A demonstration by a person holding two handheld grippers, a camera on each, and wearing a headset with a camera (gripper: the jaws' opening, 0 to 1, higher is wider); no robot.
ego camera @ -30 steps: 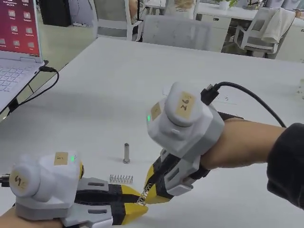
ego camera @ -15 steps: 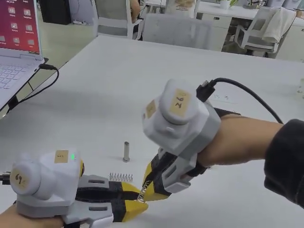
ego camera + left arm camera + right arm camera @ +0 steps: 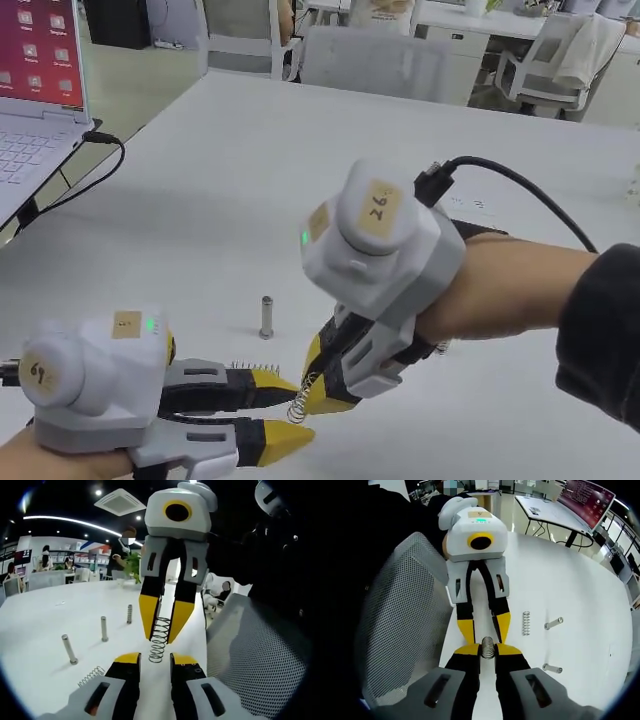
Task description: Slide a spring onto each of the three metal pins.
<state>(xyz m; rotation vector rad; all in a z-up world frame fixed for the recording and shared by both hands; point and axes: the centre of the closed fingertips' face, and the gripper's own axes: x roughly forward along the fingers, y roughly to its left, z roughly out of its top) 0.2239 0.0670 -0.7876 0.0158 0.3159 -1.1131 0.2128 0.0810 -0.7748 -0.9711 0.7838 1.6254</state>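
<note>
Right tool clamping spring, white table, chairs

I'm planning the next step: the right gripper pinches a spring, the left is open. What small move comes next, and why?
Probably carry the right gripper with its spring toward the nearest pin and line the coil up over its top. The left gripper stands open, not clamping the spring, so nothing holds it back, and that pin stands upright and bare.

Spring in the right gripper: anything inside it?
Nothing seen inside: in the left gripper view the table shows through the coils of the spring. The right gripper is shut on its upper end, which the jaws cover.
</note>
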